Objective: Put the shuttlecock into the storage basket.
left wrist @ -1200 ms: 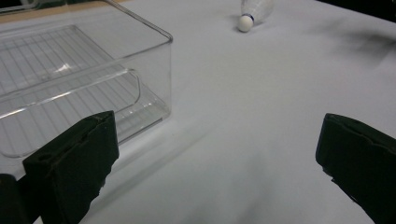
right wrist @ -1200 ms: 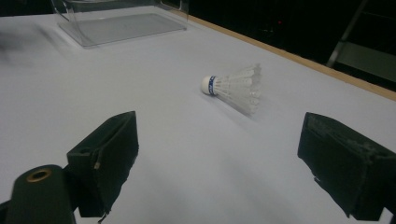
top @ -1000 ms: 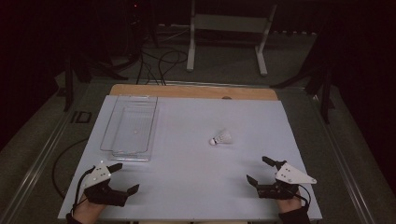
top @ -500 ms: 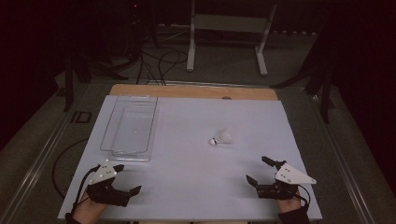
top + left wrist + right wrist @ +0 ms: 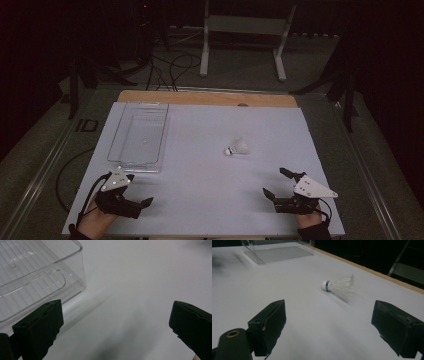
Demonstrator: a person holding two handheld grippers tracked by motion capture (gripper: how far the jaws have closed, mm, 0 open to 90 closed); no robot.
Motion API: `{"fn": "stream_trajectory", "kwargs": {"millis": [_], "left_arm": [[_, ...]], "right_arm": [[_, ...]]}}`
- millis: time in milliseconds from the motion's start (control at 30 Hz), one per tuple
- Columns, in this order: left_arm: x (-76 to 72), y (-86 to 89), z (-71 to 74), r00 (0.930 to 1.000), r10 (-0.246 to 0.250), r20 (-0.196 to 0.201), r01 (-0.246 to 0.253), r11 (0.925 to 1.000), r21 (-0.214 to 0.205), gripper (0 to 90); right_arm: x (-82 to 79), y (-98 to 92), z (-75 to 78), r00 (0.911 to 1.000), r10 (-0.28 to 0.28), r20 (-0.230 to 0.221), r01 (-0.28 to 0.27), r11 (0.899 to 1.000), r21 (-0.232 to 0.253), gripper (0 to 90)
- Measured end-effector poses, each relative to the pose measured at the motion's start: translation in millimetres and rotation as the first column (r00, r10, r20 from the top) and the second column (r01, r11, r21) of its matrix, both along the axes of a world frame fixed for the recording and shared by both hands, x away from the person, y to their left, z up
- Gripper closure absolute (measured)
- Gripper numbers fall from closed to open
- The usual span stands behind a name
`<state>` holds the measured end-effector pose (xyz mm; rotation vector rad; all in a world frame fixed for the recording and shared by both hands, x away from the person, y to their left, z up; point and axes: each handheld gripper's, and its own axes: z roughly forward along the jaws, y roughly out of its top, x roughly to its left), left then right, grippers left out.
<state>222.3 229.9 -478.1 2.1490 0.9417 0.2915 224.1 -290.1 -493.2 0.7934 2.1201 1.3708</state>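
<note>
White shuttlecock point(image 5: 339, 286) with blue band; clear ribbed bin point(image 5: 139, 135); black tongs point(image 5: 280, 182) with grey plate; white table point(image 5: 200, 190), wooden far edge.

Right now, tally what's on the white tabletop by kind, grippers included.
Shuttlecock: 1, white, lying on its side
Clear plastic bin: 1, nothing inside
Handheld grippers: 2, left gripper and right gripper, both open and holding nothing
Total: 4
</note>
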Motion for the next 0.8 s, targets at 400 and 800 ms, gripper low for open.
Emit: {"fn": "stream_trajectory", "kwargs": {"millis": [400,800], "left_arm": [[4.6,-7.8,7.9,0.9960,-0.051,-0.073,0.057,0.9953,0.078,0.1],[14.3,-19.9,13.6,0.9873,-0.090,-0.131,0.108,0.9849,0.136,0.1]], "right_arm": [[-0.4,1.3,0.2,1.0000,0.006,-0.001,-0.006,1.000,-0.004,12.4],[-0.5,2.0,-0.2,1.0000,0.005,-0.006,-0.005,1.000,-0.010,12.5]]}}
